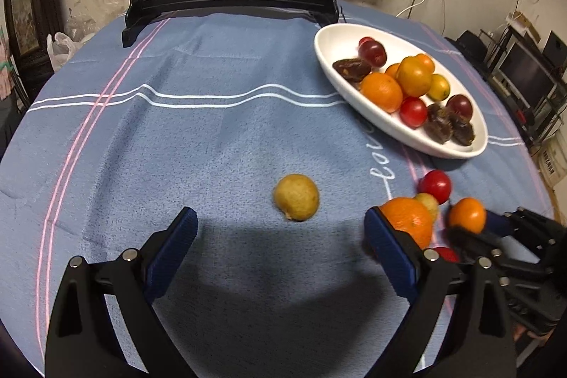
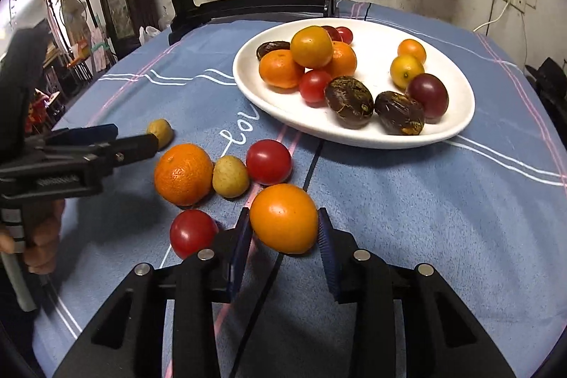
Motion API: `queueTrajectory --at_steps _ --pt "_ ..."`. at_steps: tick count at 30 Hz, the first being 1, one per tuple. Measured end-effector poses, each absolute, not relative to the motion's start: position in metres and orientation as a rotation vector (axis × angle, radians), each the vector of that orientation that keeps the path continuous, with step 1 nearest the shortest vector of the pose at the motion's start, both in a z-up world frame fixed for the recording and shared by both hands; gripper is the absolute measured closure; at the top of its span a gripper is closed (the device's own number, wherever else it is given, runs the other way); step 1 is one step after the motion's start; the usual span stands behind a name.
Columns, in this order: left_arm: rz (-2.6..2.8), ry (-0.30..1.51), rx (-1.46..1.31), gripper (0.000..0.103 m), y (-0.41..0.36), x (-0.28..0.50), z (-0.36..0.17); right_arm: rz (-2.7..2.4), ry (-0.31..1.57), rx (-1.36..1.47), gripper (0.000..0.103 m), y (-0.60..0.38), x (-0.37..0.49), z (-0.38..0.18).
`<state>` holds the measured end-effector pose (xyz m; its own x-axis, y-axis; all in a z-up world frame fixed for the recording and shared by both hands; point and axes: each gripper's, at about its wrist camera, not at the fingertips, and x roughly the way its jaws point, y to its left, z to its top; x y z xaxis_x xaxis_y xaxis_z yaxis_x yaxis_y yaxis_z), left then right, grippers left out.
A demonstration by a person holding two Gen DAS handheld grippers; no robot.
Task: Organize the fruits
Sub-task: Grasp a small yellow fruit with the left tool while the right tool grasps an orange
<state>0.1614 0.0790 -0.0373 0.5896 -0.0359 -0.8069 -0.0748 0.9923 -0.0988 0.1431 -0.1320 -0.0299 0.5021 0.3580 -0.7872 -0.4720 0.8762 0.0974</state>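
right tool [image 2: 284, 229]: clenched on small orange [image 2: 283, 218], just above blue cloth [image 2: 407, 218] on desk, near white dish [image 2: 354, 139] of fruit. left tool [image 1: 280, 225]: released, wide, yellow fruit [image 1: 296, 197] ahead between its tips.

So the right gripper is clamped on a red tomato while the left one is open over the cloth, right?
Not quite. The right gripper is clamped on an orange mandarin, not a tomato; the right wrist view shows it between the pads. The left gripper is indeed open over the cloth.
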Motion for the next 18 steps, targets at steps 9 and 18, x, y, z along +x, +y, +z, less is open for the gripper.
queueTrajectory --at_steps 9,18 --pt "0.045 0.938 -0.047 0.031 0.067 0.171 -0.051 0.543 0.877 -0.143 0.066 -0.129 0.133 -0.020" --pt "0.039 0.908 -0.107 0.076 0.075 0.178 -0.048 0.535 0.868 -0.143 0.066 -0.130 0.133 -0.017"
